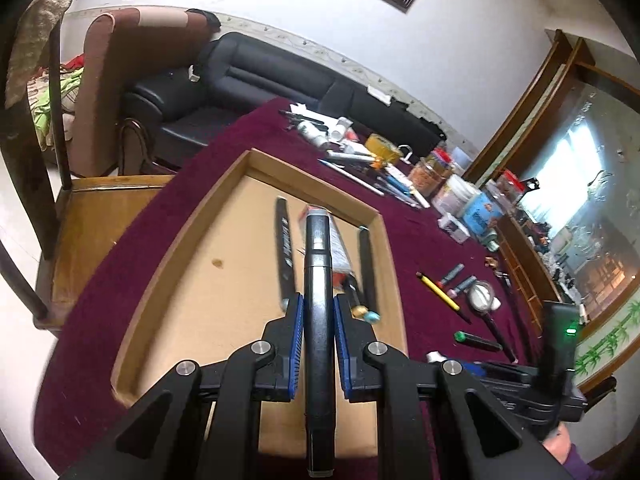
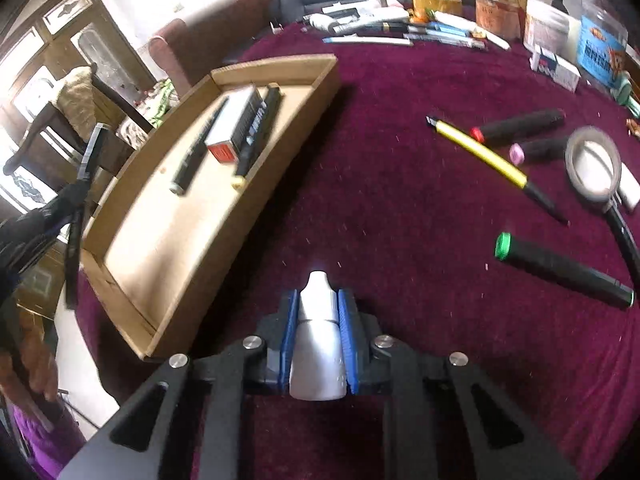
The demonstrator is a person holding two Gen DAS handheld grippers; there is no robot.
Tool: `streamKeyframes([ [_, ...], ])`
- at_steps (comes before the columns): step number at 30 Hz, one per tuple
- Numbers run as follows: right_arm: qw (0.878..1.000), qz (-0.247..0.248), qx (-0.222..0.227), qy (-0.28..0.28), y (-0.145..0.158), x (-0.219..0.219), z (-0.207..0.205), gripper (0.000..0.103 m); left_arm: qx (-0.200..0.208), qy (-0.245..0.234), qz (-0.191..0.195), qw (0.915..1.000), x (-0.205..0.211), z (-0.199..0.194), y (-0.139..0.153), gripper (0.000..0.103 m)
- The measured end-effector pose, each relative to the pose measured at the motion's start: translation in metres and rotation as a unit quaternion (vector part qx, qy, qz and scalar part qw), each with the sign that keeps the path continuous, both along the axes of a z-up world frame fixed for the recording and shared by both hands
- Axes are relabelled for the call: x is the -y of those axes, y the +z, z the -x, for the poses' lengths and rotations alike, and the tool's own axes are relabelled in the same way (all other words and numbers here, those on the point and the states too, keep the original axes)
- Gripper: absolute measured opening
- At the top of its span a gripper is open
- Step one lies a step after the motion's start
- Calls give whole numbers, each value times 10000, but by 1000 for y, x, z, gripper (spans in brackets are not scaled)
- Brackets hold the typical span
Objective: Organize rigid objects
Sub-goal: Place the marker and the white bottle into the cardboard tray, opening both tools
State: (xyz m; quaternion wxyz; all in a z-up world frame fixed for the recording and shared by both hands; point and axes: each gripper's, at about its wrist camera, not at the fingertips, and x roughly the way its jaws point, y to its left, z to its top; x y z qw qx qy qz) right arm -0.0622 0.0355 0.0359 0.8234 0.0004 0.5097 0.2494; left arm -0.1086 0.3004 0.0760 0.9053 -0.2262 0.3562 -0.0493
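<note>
My left gripper point(image 1: 318, 312) is shut on a long black marker point(image 1: 319, 300) and holds it above the cardboard tray point(image 1: 192, 220). The tray holds black pens point(image 1: 285, 248) and a red-ended white box point(image 1: 338, 246). My right gripper point(image 2: 318, 304) is shut on a small white squeeze bottle point(image 2: 318, 344) above the maroon tablecloth point(image 2: 392, 208), right of the tray point(image 2: 276, 148). The left gripper point(image 2: 90, 160) with its marker shows at the far left in the right wrist view.
On the cloth to the right lie a yellow utility knife point(image 2: 488, 158), black markers with red point(image 2: 520, 124), pink point(image 2: 540, 150) and green point(image 2: 560, 268) caps, and a magnifying glass point(image 2: 594, 168). Pens, jars and boxes point(image 2: 440, 20) crowd the far edge. A wooden chair point(image 1: 92, 216) stands at left.
</note>
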Motion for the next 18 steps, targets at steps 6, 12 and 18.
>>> streamKeyframes([
  [6,9995,-279,145,57,33,-16,-23,20,-358,-69,-356,9987,-14,-53,1,15],
  [12,9989,-461,-14,78,48,-60,-74,20,-883,-220,-231,9956,-23,-113,-18,15],
  [18,9999,-119,28,-56,38,-106,-128,20,-1193,-58,-397,9920,-30,-147,-39,15],
])
